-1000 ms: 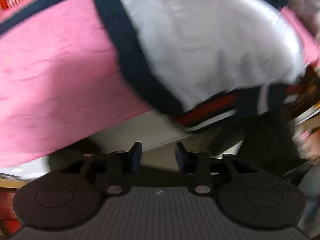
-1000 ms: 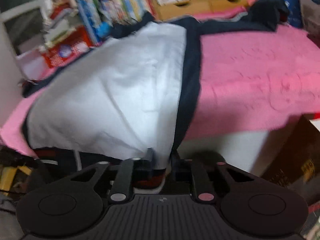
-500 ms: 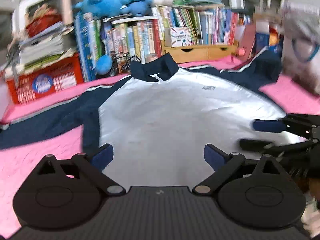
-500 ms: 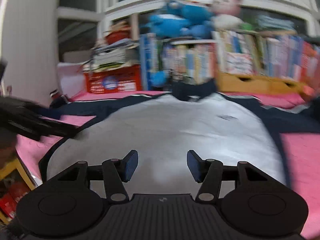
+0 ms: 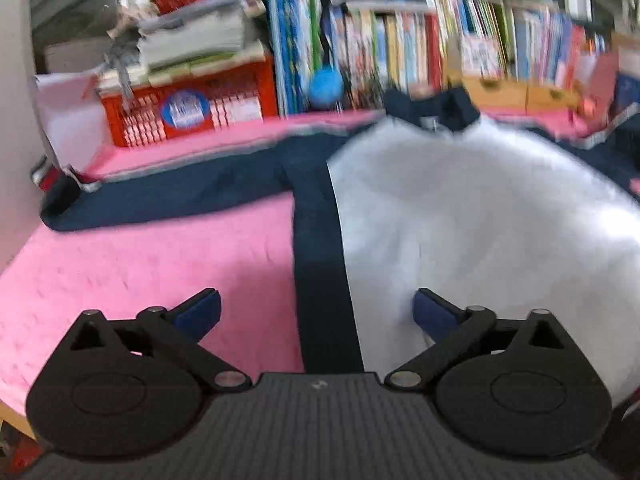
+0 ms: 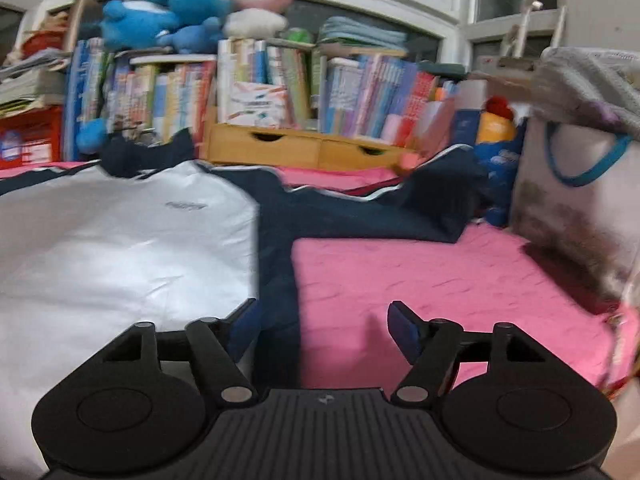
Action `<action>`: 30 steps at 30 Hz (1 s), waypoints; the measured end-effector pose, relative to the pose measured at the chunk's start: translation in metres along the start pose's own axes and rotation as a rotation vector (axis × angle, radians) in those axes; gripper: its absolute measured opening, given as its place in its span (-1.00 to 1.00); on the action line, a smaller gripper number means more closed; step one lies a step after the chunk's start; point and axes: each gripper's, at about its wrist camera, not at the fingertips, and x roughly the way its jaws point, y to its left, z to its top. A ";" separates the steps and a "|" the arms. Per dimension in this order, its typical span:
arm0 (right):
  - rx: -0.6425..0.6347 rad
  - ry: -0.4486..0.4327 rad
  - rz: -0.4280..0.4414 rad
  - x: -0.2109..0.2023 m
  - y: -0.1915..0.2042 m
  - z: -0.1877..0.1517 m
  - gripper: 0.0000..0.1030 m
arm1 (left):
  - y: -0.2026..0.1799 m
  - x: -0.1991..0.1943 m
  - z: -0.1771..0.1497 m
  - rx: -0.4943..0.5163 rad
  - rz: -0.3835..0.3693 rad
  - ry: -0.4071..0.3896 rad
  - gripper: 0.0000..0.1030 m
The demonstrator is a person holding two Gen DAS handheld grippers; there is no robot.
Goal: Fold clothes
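You had bare pink bedspread [image 5: 152, 248] open at 9 o'clock of the jacket [image 5: 460, 216] and again at 3 o'clock [image 6: 440, 276]. Books [image 6: 280, 88] and the red crate [image 5: 188, 108] walled off 12 o'clock; a white bag [image 6: 580, 200] blocked far 3 o'clock.

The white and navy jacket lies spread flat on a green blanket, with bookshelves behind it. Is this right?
Not quite: the blanket is pink, not green, as the right wrist view shows. The white and navy jacket does lie spread flat on it, with bookshelves behind.
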 end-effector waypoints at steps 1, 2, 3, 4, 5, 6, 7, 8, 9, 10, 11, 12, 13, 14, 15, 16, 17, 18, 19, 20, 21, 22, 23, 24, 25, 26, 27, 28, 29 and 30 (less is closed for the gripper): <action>-0.014 -0.031 0.042 -0.003 0.007 0.005 0.35 | -0.004 -0.001 0.008 0.000 -0.016 -0.040 1.00; -0.023 -0.059 0.098 -0.006 0.017 0.011 0.35 | -0.008 0.001 0.017 -0.001 -0.033 -0.080 1.00; -0.032 -0.087 0.153 -0.009 0.026 0.016 0.35 | -0.014 0.005 0.023 -0.003 -0.039 -0.107 1.00; -0.030 -0.100 0.221 -0.008 0.038 0.022 0.35 | -0.023 0.014 0.027 -0.006 -0.033 -0.121 1.00; -0.018 -0.096 0.290 -0.003 0.048 0.028 0.35 | -0.035 0.026 0.031 -0.005 -0.024 -0.118 1.00; -0.009 -0.081 0.345 0.002 0.059 0.033 0.35 | -0.044 0.039 0.033 0.002 -0.012 -0.097 1.00; -0.001 -0.060 0.394 0.009 0.070 0.037 0.35 | -0.052 0.051 0.032 0.013 0.001 -0.071 1.00; -0.002 -0.037 0.434 0.015 0.081 0.040 0.35 | -0.058 0.062 0.030 0.028 0.015 -0.042 1.00; -0.009 -0.011 0.467 0.020 0.090 0.042 0.35 | -0.062 0.070 0.024 0.051 0.034 -0.010 0.99; -0.025 0.015 0.483 0.024 0.098 0.043 0.35 | -0.064 0.078 0.017 0.082 0.060 0.019 1.00; -0.050 0.044 0.477 0.029 0.102 0.044 0.35 | -0.062 0.080 0.009 0.096 0.068 0.019 1.00; -0.071 0.078 0.457 0.036 0.104 0.045 0.35 | -0.056 0.078 0.005 0.083 0.059 0.007 1.00; -0.072 0.107 0.444 0.042 0.099 0.046 0.35 | -0.050 0.076 0.003 0.075 0.059 0.013 1.00; -0.051 0.127 0.436 0.045 0.090 0.046 0.35 | -0.044 0.074 0.000 0.073 0.059 0.015 1.00; -0.035 0.142 0.410 0.048 0.081 0.048 0.36 | -0.038 0.072 -0.002 0.071 0.059 0.017 1.00; -0.035 0.150 0.352 0.051 0.072 0.048 0.37 | -0.032 0.070 -0.003 0.070 0.066 0.022 1.00; -0.040 0.155 0.280 0.054 0.062 0.048 0.37 | -0.027 0.069 -0.003 0.072 0.080 0.030 1.00; -0.051 0.152 0.185 0.058 0.050 0.046 0.43 | -0.023 0.067 -0.001 0.078 0.111 0.041 1.00; -0.043 0.148 0.110 0.062 0.034 0.045 0.45 | -0.020 0.064 0.002 0.088 0.162 0.051 1.00; -0.020 0.147 0.058 0.065 0.018 0.044 0.45 | -0.018 0.060 0.007 0.091 0.194 0.048 0.99; 0.017 0.137 0.038 0.067 -0.001 0.044 0.45 | -0.016 0.056 0.013 0.087 0.202 0.033 0.99; 0.072 0.113 0.044 0.067 -0.021 0.044 0.50 | -0.014 0.050 0.020 0.074 0.189 0.014 0.99; 0.134 0.083 0.050 0.066 -0.041 0.044 0.56 | -0.014 0.046 0.028 0.048 0.148 -0.007 0.99; 0.197 0.056 0.048 0.067 -0.059 0.045 0.69 | -0.015 0.044 0.037 0.020 0.101 -0.024 1.00; 0.264 0.032 0.037 0.070 -0.078 0.045 0.70 | -0.018 0.045 0.045 -0.003 0.052 -0.038 1.00; 0.339 0.011 0.024 0.075 -0.098 0.045 0.70 | -0.024 0.049 0.051 -0.015 0.015 -0.044 1.00; 0.406 -0.005 0.007 0.081 -0.116 0.046 0.70 | -0.032 0.055 0.056 -0.019 -0.009 -0.043 1.00; 0.466 -0.018 -0.011 0.087 -0.133 0.047 0.70 | -0.040 0.061 0.061 -0.024 -0.033 -0.041 1.00; 0.523 -0.032 -0.016 0.093 -0.149 0.048 0.70 | -0.048 0.068 0.064 -0.022 -0.049 -0.038 1.00; 0.579 -0.047 -0.012 0.100 -0.164 0.049 0.72 | -0.055 0.077 0.066 -0.013 -0.053 -0.029 1.00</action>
